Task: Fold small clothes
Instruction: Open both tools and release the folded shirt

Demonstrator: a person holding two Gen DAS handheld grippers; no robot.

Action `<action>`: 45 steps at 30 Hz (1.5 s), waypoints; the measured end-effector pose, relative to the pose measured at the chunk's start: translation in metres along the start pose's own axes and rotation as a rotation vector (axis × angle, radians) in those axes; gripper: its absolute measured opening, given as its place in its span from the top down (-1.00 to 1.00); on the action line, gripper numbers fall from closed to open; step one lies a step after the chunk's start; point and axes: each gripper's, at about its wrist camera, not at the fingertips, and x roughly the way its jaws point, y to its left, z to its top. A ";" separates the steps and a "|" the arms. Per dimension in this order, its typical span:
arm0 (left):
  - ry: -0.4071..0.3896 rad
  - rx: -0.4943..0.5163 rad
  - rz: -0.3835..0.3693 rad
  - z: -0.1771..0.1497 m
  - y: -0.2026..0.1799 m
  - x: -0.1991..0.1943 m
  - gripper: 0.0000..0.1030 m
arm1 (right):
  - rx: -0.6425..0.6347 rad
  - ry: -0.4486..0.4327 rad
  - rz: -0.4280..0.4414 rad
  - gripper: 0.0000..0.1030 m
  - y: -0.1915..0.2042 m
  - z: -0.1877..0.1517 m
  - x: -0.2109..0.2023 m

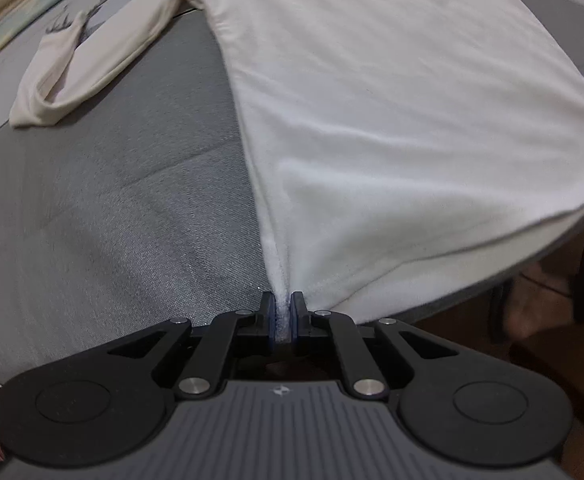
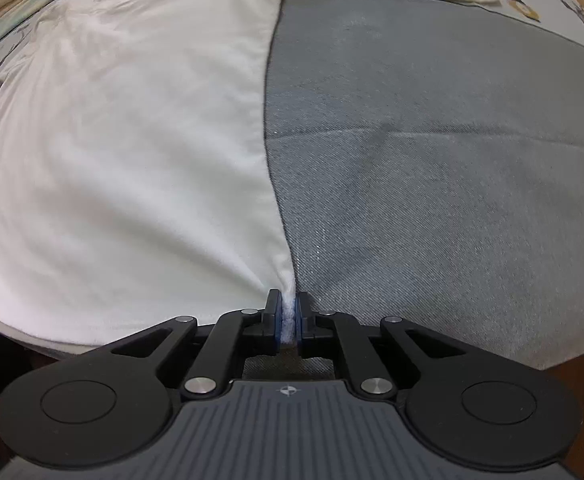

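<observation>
One sleeve [image 1: 52,76], left view only.

The shirt [image 1: 392,120] I work on is plain white, its sleeve [image 1: 92,52] creamier. It lies on a grey woven bed cover [image 2: 432,140]. My left tool [image 1: 283,316] and right tool [image 2: 290,316] are black with blue pads. A pale sheet [image 1: 24,32] carries deer prints.

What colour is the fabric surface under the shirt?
Grey woven fabric surface, clearest in the right wrist view.

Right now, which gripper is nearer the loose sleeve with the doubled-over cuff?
Left. The left gripper pinches the shirt's hem corner on the sleeve's side; the right gripper pinches the opposite corner.
</observation>
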 end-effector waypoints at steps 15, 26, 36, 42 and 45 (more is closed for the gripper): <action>-0.026 0.005 -0.065 0.012 -0.016 0.007 0.21 | -0.143 -0.089 -0.032 0.22 0.024 0.000 -0.007; -0.232 -0.044 -0.116 0.029 -0.023 -0.023 0.09 | -0.160 -0.104 -0.049 0.16 0.030 0.000 -0.006; -0.106 -0.079 -0.123 0.030 -0.025 0.003 -0.14 | -0.143 -0.105 -0.078 0.07 0.028 -0.005 -0.006; -0.016 -0.042 -0.076 0.025 -0.035 0.020 -0.20 | -0.180 -0.089 -0.110 0.06 0.034 -0.004 -0.003; -0.090 -0.073 -0.104 0.028 -0.031 0.005 -0.21 | -0.185 -0.126 -0.109 0.06 0.037 -0.002 -0.008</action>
